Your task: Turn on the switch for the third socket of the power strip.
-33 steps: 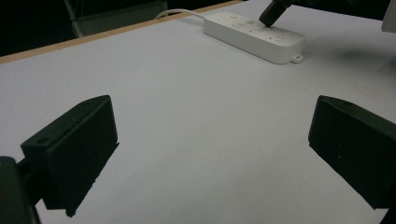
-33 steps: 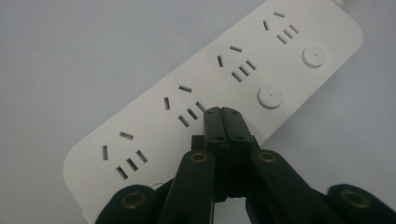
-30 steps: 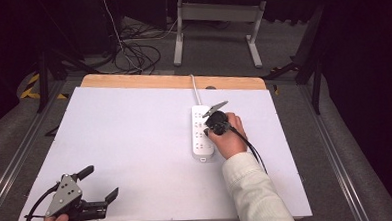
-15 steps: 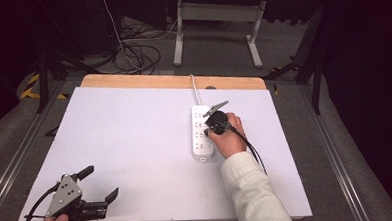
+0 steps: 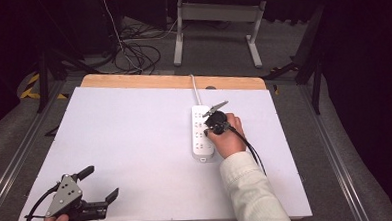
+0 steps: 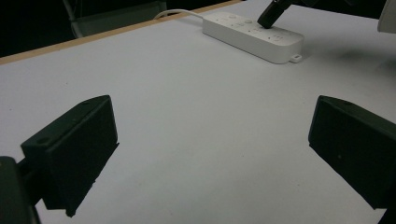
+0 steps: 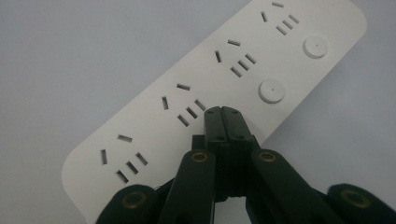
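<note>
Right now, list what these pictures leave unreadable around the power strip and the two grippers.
- Power strip, right gripper view: the closed jaws of the right gripper cover the button under their tips, so whether it is pressed cannot be told.
- Strip's cord, high view: it runs off the table's far edge; its plug end is hidden.
- Left gripper, high view: the bottom edge cuts off the hand holding it.
- Strip markings: too small to read.

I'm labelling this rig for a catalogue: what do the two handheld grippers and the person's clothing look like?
The left gripper is black with blocky jaws, a grey three-cornered plate and a black cable. The right gripper is black with brass-coloured rivets and a black cable. The sleeve is cream-white.
</note>
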Demonstrator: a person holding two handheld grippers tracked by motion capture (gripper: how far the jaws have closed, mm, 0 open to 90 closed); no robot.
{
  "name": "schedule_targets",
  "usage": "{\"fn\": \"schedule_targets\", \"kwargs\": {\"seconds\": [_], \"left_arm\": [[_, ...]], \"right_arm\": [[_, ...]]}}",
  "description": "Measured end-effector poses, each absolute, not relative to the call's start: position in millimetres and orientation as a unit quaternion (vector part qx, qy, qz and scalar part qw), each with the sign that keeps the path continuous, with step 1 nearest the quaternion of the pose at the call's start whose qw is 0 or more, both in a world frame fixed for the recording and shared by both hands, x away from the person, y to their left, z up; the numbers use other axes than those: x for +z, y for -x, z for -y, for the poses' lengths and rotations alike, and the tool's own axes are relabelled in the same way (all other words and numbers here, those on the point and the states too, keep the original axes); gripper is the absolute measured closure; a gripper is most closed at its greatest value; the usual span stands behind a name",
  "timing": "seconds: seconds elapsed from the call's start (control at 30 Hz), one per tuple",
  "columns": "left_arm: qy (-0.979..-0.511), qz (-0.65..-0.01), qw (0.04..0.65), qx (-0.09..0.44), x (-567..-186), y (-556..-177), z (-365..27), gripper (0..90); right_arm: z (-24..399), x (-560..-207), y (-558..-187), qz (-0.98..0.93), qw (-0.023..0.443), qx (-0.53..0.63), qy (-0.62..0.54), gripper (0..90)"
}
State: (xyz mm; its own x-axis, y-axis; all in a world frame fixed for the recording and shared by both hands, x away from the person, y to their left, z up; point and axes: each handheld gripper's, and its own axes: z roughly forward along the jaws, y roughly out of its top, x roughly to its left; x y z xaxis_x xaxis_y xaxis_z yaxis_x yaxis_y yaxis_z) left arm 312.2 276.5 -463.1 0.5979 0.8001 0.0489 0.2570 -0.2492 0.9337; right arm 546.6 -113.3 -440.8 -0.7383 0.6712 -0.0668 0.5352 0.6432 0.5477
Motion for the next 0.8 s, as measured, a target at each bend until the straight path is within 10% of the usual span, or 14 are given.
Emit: {"fn": "schedule_targets", "kwargs": {"seconds": [0.8], "left_arm": [[-0.741,-0.359,0.499,0.271,-463.3,-312.7,-275.7,1.7]], "right_arm": [[110.8,-427.6,-537.6,-0.892,0.168,0.280,-0.312,90.0]]}}
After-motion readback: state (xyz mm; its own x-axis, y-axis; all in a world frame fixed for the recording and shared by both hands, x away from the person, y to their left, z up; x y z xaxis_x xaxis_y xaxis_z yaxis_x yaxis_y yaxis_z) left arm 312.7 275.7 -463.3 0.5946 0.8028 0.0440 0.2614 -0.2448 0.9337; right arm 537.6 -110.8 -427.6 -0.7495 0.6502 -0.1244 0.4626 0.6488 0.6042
